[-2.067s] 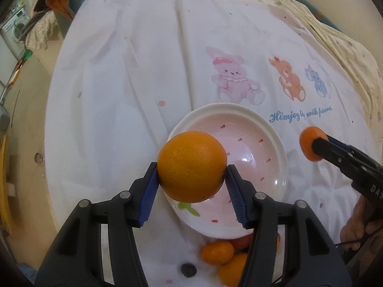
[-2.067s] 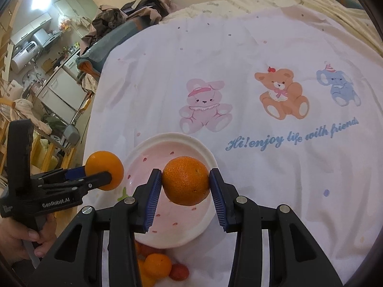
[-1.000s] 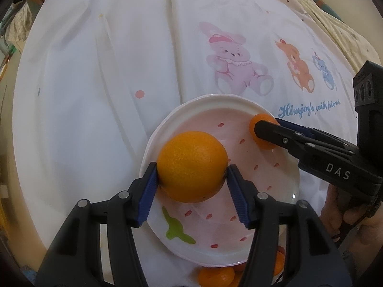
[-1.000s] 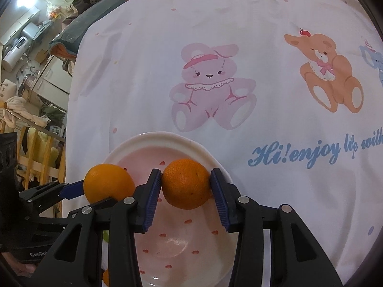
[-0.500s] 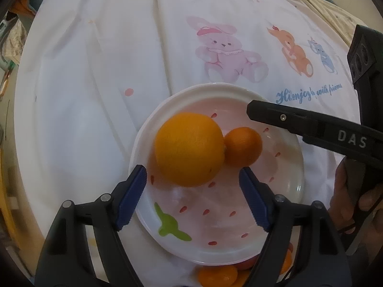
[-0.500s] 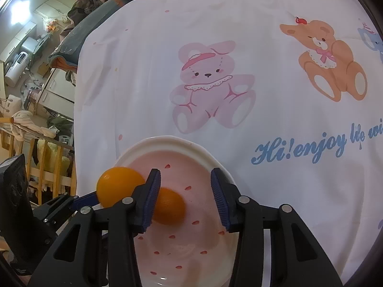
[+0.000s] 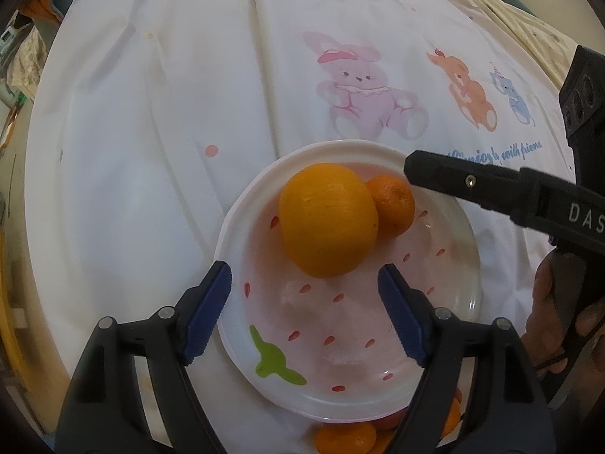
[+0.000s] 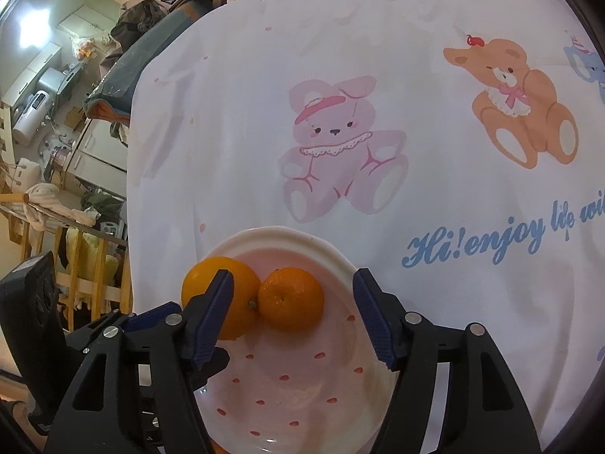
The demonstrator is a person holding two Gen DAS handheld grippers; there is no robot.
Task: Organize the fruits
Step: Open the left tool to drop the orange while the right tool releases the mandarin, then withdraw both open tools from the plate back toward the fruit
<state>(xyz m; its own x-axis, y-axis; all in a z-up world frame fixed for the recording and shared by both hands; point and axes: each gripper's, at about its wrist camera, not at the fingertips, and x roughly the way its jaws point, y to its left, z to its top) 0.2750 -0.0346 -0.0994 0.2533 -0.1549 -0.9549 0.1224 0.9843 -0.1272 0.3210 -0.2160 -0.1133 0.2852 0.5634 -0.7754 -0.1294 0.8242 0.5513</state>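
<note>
A large orange (image 7: 328,223) and a small tangerine (image 7: 391,204) lie side by side, touching, in the pink strawberry-print bowl (image 7: 234,227). My left gripper (image 7: 304,302) is open and empty, just behind and above the orange. In the right wrist view the orange (image 8: 242,302) and the tangerine (image 8: 291,299) sit in the bowl (image 8: 287,236). My right gripper (image 8: 293,314) is open and empty over the bowl, close behind the tangerine. Its finger (image 7: 472,181) also reaches over the bowl's right rim in the left wrist view.
The bowl stands on a white cloth with a pink rabbit print (image 8: 336,147) and a bear print (image 8: 522,106). Several more small orange and red fruits (image 7: 346,437) lie on the cloth just in front of the bowl. A cluttered room lies beyond the cloth's left edge.
Both grippers carried their fruit over the bowl, opened and let go. The orange and the tangerine now rest in the bowl, and both grippers have drawn back a little.
</note>
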